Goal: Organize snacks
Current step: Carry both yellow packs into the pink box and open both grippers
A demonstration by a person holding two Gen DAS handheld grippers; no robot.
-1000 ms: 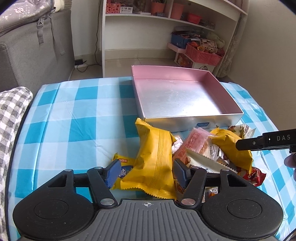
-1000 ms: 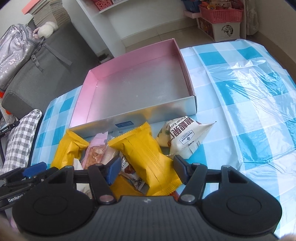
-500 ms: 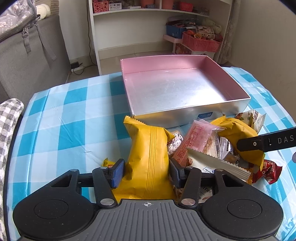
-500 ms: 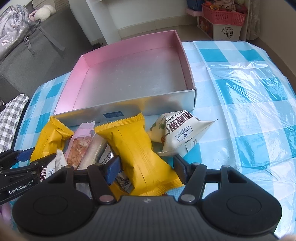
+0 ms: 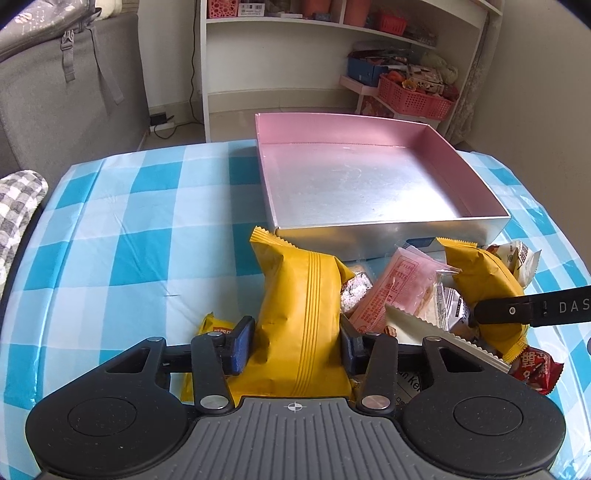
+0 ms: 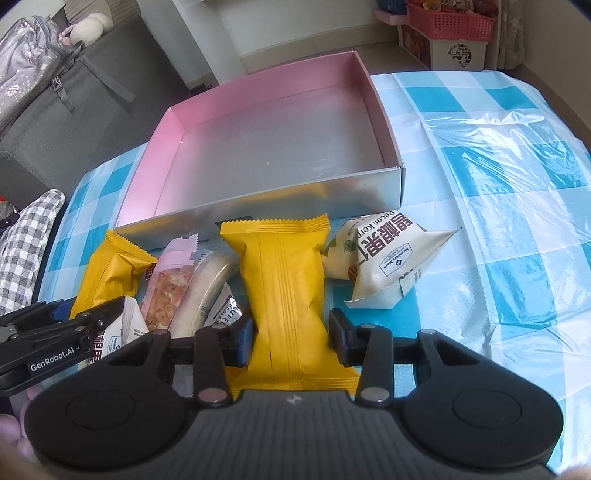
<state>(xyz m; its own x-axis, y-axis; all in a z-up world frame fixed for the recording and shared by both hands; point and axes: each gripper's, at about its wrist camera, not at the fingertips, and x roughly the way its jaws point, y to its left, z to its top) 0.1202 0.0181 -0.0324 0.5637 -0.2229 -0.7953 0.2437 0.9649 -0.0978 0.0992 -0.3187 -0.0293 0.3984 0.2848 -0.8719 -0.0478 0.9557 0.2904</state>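
While both grippers sit low over the snack pile, each has a yellow pack between its jaws. The left gripper [image 5: 297, 341] is closing on the left yellow pack [image 5: 303, 314]; its blue pads [image 5: 242, 343] press the pack's sides and the wrapper creases at the left pad. The right gripper [image 6: 291, 339] is closing too, and its pads pinch the right yellow pack [image 6: 286, 288] into a narrow waist. In the left view that pack [image 5: 484, 291] lies at the right of the pile with a black finger of the right gripper across it.

Between the two packs lie a pink wrapper [image 5: 395, 291], a clear-wrapped bar [image 6: 207, 291] and a small silvery sweet [image 5: 356, 295]. A white pecan bag [image 6: 384, 262] lies just right of the right pack, touching it. A red wrapper [image 5: 537, 369] shows at the near right of the pile, and a small yellow packet [image 5: 214, 325] peeks out at the near left, partly under the left pack.

Just beyond the pile stands an open box [image 5: 469, 173], pink inside its walls and silver on floor and outer face, with nothing in it. All rest on a table with a blue checked cloth [image 5: 129, 229]. Farther off stand a white shelf [image 5: 332, 26], a red basket [image 5: 413, 99] and a grey sofa [image 5: 66, 107].
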